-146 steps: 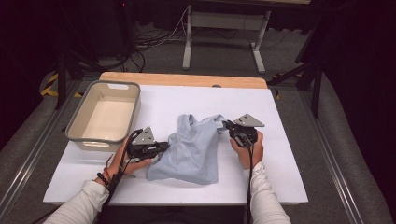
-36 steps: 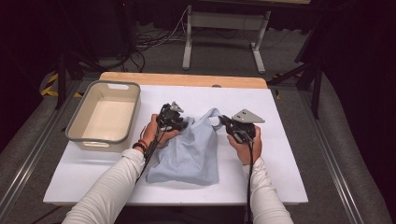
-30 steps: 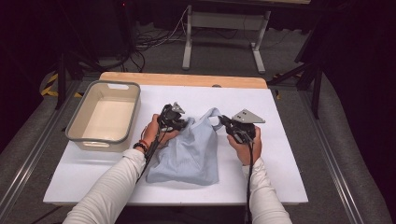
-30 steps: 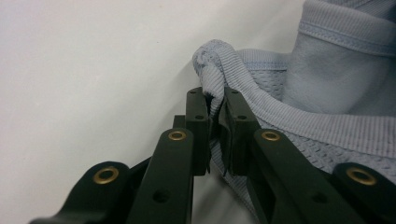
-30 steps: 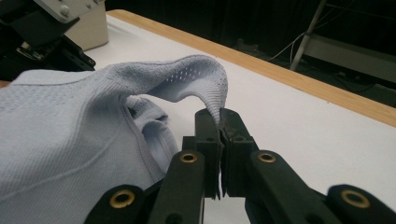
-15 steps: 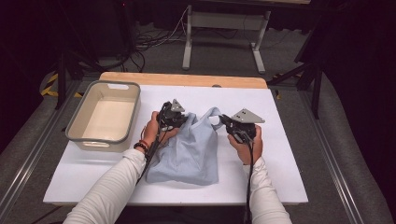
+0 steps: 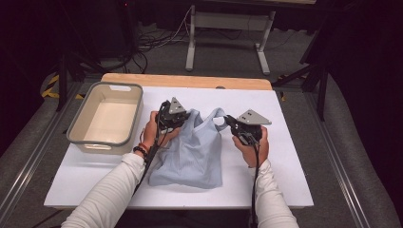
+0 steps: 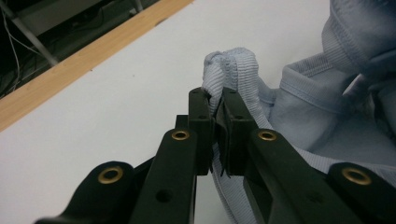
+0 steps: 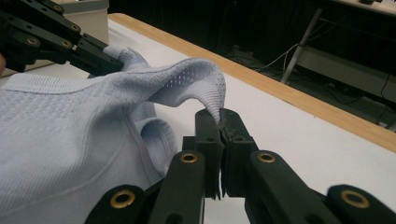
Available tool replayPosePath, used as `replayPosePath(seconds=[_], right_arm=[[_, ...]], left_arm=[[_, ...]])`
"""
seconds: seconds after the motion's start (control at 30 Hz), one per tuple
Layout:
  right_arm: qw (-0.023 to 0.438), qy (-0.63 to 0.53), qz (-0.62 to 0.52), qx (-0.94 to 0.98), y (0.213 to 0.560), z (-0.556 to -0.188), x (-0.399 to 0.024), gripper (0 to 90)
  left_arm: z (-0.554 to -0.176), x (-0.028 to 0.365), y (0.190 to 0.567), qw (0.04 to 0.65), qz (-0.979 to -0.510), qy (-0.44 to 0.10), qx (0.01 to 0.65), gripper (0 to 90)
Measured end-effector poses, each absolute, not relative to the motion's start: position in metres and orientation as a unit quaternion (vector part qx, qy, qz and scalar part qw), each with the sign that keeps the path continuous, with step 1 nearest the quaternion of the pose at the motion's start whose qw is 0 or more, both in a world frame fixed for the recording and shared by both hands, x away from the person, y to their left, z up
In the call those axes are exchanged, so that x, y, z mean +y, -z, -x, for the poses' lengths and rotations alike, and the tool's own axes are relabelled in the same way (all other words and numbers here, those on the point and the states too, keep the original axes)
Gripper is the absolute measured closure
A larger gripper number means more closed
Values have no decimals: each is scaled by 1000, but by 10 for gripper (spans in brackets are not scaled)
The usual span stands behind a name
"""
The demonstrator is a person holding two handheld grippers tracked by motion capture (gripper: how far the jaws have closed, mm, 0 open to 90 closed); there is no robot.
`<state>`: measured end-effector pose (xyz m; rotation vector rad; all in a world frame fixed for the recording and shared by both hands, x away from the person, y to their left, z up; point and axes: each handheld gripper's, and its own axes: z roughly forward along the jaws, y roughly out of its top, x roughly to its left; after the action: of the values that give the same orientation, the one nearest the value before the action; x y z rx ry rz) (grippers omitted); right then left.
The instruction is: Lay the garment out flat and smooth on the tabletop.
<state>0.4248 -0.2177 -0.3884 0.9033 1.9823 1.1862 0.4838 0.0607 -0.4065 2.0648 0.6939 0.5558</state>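
Fingers (image 8: 236, 122) of both grippers pinching pale blue shirt (image 7: 195, 152) straps, ribbed weave plain up close, white table (image 7: 285, 142) beneath.

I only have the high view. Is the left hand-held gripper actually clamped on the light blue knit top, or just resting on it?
Observer: Clamped. In its own view the left hand-held gripper pinches a folded ribbed strap of the light blue knit top between its pads.
Operator: And the right one?
Observer: Also clamped. The right hand-held gripper nips the edge of a mesh-knit strap, which rises from the jaws in a peak.
Operator: Is the fabric at the right one clear of the table?
Observer: Beside the jaws, yes: the strap arches above the white table top, with bare surface visible under it.
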Motion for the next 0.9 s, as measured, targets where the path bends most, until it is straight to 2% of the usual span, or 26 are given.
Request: replayPosePath(seconds=[0.5,0.8,0.9], right_arm=[[355,-469,-326,740,349,-419,-224,877],[364,-472,-307,742,338,-415,-218,877],[373,-472,-311,736,332,-413,-215,878]], left_arm=[[-466,90,355,496,-784,-265,263,849],[-451,92,337,502,-784,-278,236,849],[-452,97,330,523,-773,-261,247,848]])
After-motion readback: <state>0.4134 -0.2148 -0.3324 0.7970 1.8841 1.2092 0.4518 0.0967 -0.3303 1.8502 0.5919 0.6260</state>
